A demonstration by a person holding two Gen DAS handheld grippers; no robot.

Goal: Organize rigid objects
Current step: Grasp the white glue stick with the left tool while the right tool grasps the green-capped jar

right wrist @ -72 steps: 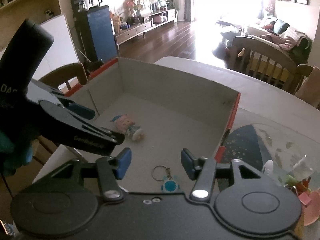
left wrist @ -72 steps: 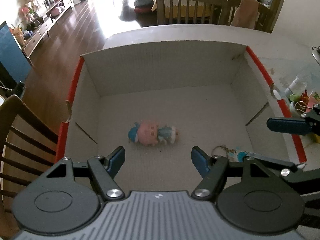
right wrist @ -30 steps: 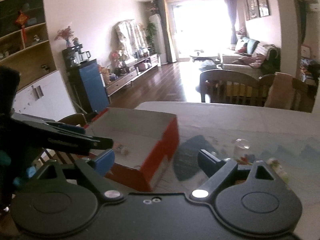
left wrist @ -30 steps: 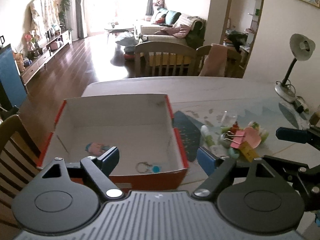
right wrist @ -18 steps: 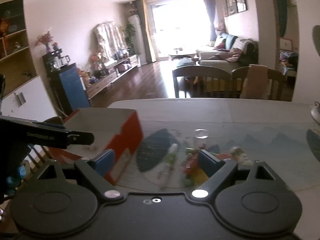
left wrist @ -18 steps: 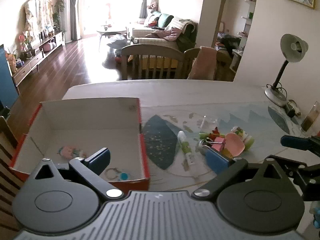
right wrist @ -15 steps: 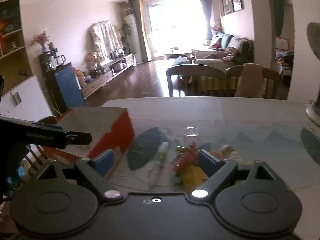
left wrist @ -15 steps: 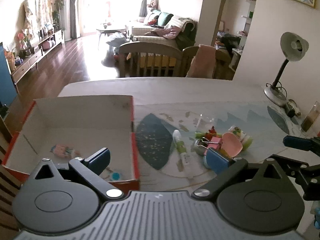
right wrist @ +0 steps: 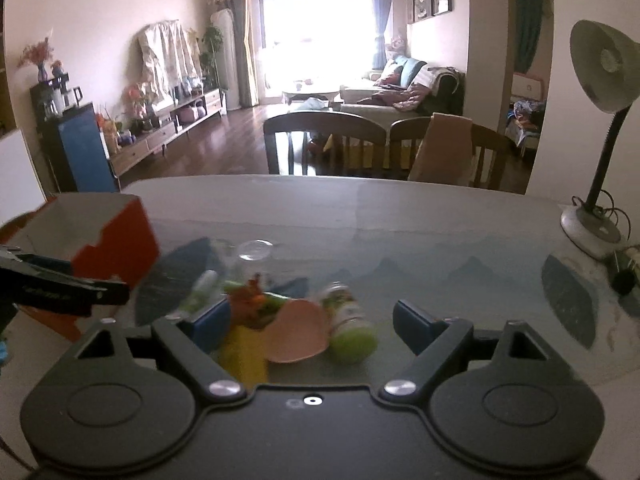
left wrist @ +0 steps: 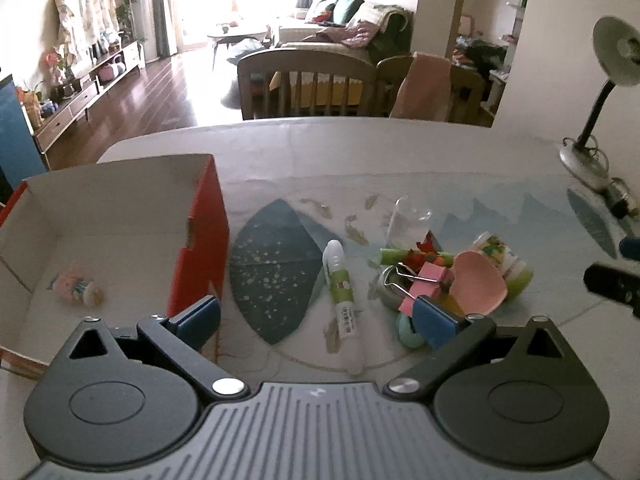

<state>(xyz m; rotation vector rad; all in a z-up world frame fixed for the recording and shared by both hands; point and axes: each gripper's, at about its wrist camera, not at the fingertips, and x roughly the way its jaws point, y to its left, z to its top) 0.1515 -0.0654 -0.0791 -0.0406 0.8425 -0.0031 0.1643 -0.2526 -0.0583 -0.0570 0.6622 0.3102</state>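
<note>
A pale table point(left wrist: 360, 152) carries a cardboard box point(left wrist: 200, 240) with red outer walls on its left side, and a small doll point(left wrist: 76, 286) lies inside the box. Right of the box lies a heap of small things: a pink shell-like dish point(left wrist: 478, 282), a green jar point(left wrist: 506, 260), a glue stick point(left wrist: 340, 280) and a pink binder clip point(left wrist: 428, 284). The left gripper point(left wrist: 316, 316) has just been opening; its jaws stand wide apart with nothing between them. The right gripper point(right wrist: 312, 322) also stands open over the heap, gripping nothing.
</note>
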